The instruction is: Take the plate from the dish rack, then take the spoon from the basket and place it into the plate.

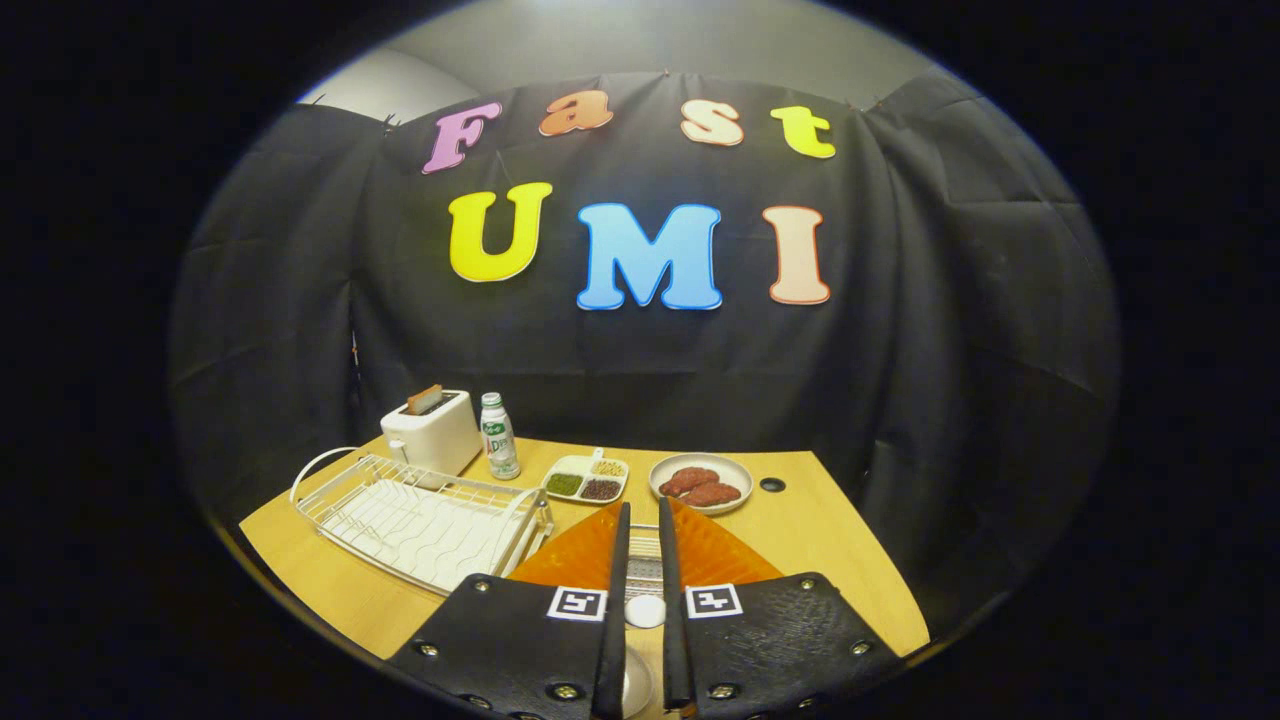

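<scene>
Gripper fingers stand nearly together with a thin gap between them. Something grey and ribbed shows in that gap, but whether they clamp it, or what it is, cannot be told. Directly under and just beyond the fingers lies the orange plate, flat on the wooden table. It is out of the white wire dish rack, which sits bare just beside it, so the first step looks done. The spoon and its basket cannot be made out with any certainty, so the second step is judged open. Beyond the plate, a pale bowl holds reddish-brown pieces, and a divided dish carries green, dark and pale fillings. Further back stand a small bottle and a toaster with a slice poking up
</scene>
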Demonstrator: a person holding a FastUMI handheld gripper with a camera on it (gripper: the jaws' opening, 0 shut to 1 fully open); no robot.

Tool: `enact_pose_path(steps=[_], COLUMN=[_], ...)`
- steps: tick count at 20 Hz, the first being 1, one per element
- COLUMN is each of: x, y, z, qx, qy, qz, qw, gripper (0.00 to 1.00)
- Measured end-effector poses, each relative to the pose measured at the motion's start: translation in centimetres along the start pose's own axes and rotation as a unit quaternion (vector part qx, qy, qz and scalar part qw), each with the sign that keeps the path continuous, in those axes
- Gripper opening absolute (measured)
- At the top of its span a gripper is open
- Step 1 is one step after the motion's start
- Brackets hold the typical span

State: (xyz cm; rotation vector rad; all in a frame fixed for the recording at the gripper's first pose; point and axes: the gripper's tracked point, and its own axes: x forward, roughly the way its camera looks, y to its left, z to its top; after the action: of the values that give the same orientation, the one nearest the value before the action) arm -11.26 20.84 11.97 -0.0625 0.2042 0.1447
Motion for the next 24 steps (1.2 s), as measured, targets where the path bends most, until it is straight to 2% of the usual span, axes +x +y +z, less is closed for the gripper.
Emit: enact_pose_path(steps=[7,15,24], x=[0.4,2.8,4.3], y=[5.6,9.0,12.3], z=[-3.8,-8.8,-10.0], qx=[-0.018,-0.041,-0.064], qy=[0.059,0.122,0.128], qz=[0.066,0.114,0.164], qw=[0.996,0.985,0.976], gripper=[0.15,0.15,0.15])
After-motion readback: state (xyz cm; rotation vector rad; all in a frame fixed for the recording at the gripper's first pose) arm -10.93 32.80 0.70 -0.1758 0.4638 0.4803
